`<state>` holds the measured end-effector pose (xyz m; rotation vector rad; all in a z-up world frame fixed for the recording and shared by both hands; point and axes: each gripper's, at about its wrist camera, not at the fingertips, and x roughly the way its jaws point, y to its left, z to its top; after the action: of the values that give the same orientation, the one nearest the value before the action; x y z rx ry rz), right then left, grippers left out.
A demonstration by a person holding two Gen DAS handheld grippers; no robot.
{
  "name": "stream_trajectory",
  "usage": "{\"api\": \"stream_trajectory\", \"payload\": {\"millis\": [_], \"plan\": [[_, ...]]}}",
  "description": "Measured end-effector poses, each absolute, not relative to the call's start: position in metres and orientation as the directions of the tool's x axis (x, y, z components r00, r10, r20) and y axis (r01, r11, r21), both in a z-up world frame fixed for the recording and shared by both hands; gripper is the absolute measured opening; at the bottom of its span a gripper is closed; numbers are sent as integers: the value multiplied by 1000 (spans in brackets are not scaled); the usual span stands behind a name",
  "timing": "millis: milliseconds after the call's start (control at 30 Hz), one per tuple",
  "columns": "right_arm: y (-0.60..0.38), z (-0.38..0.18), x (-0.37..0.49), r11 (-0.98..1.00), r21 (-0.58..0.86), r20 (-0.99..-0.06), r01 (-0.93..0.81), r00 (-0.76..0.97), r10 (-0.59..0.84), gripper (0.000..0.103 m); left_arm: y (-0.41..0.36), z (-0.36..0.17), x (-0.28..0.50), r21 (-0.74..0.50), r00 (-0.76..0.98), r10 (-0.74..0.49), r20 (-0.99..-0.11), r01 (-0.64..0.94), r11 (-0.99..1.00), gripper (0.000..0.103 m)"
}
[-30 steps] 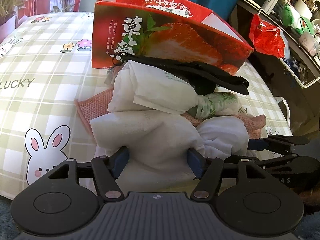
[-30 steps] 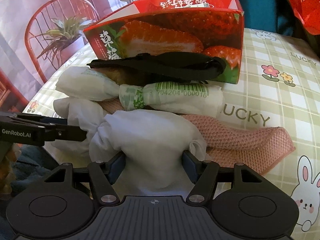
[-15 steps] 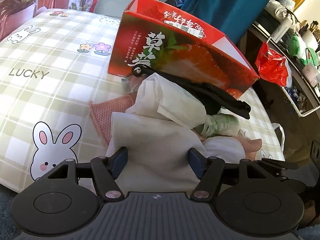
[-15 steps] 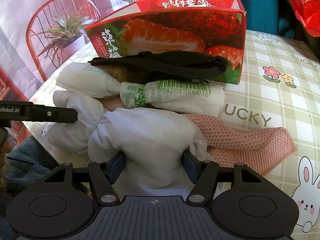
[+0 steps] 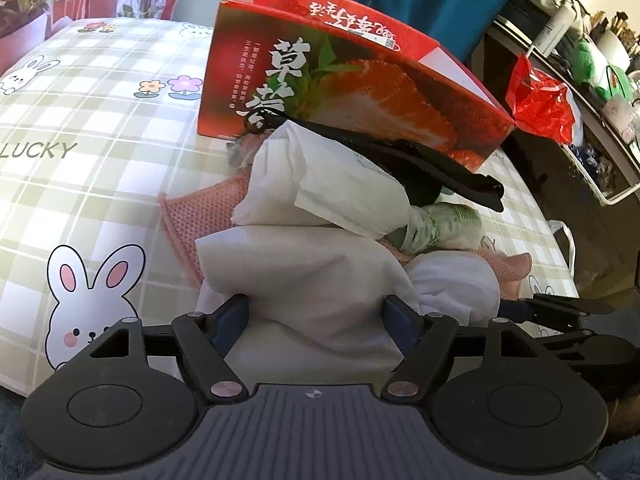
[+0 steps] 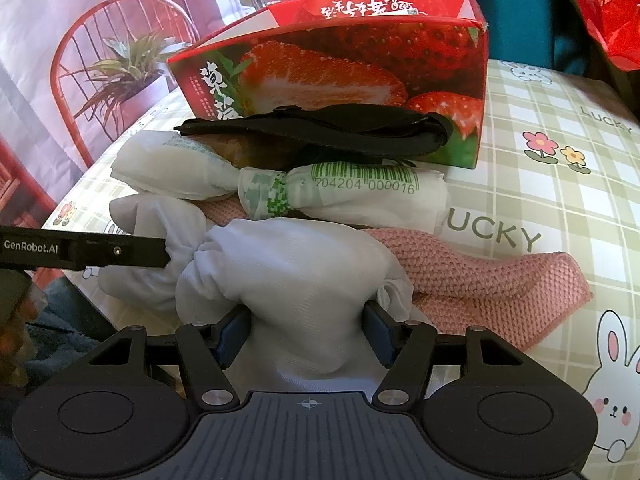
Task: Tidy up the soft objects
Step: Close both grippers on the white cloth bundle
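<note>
Left gripper (image 5: 316,312) had the near end of the white cloth bundle (image 5: 304,280) between its blue pads (image 5: 232,320); jaws were opening, though cloth still filled the gap and touched both pads. Right gripper (image 6: 306,324) clamped the other end of the same bundle, jaws closing, pads pressed into the fabric. The bundle lay at the table's near edge, twisted at its middle between the two grippers.

Just beyond it: a pink knitted cloth (image 6: 480,276), partly under the bundle. On that, a white wrapped pack with a green barcode (image 6: 360,188). A black strap-like item (image 6: 320,128) rested on top. Behind all stood a red strawberry box (image 5: 340,80), open-topped, on the checked rabbit-print tablecloth (image 5: 80,120).
</note>
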<state>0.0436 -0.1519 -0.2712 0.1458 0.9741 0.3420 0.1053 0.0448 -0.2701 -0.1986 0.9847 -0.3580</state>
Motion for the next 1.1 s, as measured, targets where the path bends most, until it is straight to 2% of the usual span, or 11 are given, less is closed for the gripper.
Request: {"api": "stream_trajectory", "payload": {"millis": [300, 633, 833, 967, 1033, 1100], "plan": [[-153, -271, 43, 932, 296, -777, -210, 514, 363, 52, 37, -274, 108, -310, 495, -385, -779, 229, 923, 79], [-148, -269, 41, 917, 329, -768, -226, 501, 399, 34, 36, -273, 106, -306, 492, -384, -781, 234, 923, 77], [-145, -267, 40, 909, 336, -761, -246, 497, 416, 29, 35, -273, 106, -305, 491, -385, -782, 239, 922, 73], [-144, -265, 40, 905, 340, -756, -257, 498, 425, 28, 35, -271, 105, -313, 493, -396, -775, 245, 918, 63], [-143, -264, 39, 904, 337, -755, -262, 499, 426, 28, 37, -270, 104, -318, 496, -401, -770, 246, 916, 54], [-143, -264, 39, 903, 340, -754, -262, 498, 428, 28, 37, -268, 104, -325, 497, -411, -764, 254, 911, 39]]}}
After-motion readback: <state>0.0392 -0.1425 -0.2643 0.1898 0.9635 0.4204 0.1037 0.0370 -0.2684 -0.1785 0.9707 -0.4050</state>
